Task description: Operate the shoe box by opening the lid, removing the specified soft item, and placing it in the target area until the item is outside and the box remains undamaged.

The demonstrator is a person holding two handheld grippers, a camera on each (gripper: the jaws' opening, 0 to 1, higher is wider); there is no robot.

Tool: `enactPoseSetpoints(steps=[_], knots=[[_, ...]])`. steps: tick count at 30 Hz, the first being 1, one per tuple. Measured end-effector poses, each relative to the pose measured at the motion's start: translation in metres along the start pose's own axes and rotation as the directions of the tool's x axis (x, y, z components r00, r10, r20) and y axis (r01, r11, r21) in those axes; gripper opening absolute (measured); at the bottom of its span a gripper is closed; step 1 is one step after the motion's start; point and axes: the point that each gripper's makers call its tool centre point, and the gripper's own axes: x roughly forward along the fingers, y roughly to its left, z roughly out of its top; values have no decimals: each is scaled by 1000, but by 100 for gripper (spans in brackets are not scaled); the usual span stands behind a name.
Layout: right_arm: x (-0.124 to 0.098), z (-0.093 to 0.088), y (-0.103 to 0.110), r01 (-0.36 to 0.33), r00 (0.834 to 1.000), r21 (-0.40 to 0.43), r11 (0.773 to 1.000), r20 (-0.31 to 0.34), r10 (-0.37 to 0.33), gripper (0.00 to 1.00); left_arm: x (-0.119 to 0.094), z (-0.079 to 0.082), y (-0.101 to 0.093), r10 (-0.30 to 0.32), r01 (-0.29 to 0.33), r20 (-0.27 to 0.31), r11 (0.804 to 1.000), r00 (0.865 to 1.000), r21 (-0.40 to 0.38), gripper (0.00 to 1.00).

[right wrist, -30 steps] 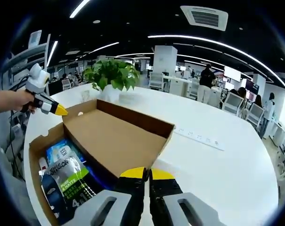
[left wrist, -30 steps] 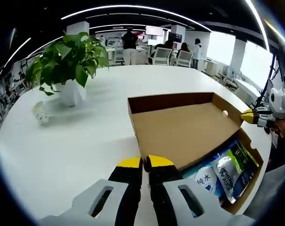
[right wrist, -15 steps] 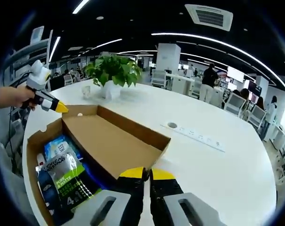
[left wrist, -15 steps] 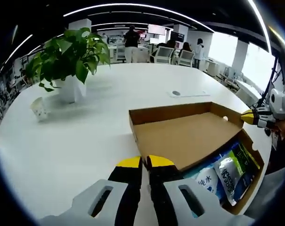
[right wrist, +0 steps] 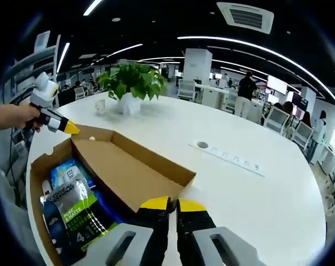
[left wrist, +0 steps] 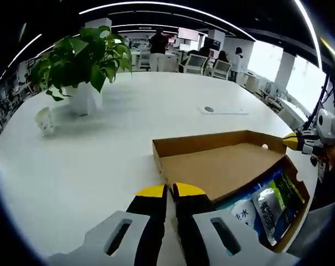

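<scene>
The lid (left wrist: 217,169) has swung lower since a second ago, now lying flatter and further back from the shoe box (right wrist: 40,166). The left hand-held gripper (left wrist: 165,191) has its jaws pinched on the lid's near edge; the right hand-held gripper (right wrist: 169,205) grips the opposite edge, jaws narrow. Inside the box, soft packets (right wrist: 73,208) lie exposed. The box sits at the edge of the white surface (left wrist: 101,138); a potted plant (left wrist: 78,66) and small cup (left wrist: 45,120) stand well apart at far left.
</scene>
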Motion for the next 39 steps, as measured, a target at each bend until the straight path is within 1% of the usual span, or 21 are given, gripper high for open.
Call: enactPoseSetpoints(steps=[7, 10, 15, 22, 26, 29, 34, 36, 39], knots=[[-1, 0, 0, -1, 1000, 3, 1000, -2, 1, 0, 0, 0, -1, 1, -1, -3, 1000, 1000, 10, 4], [-1, 0, 1, -5, 1000, -26, 1000, -9, 4, 1, -1, 0, -2, 4, -4, -3, 1000, 1000, 17, 4], [-4, 1, 3, -14, 1000, -24, 1000, -14, 14, 3, -3, 2, -5, 13, -13, -5, 998, 1000, 62, 5], [-12, -3, 6, -29, 999, -25, 999, -23, 28, 9, -11, 3, -8, 20, -21, 11, 996, 1000, 81, 14], [-17, -3, 8, -33, 999, -21, 999, -25, 33, 17, -18, 4, -10, 24, -25, 19, 996, 1000, 88, 18], [-22, -4, 10, -43, 999, -30, 999, -25, 42, 18, -26, 2, -13, 21, -23, 23, 996, 1000, 88, 22], [-31, -7, 16, -69, 997, -38, 997, -34, 68, 27, -35, -2, -18, 13, -16, 26, 995, 1000, 94, 24], [-35, -9, 19, -81, 996, -48, 996, -36, 79, 28, -38, -3, -22, 9, -11, 27, 995, 1000, 99, 26], [-40, -12, 23, -102, 994, -51, 993, -46, 99, 30, -40, -7, -29, 5, -7, 15, 991, 1000, 132, 27]])
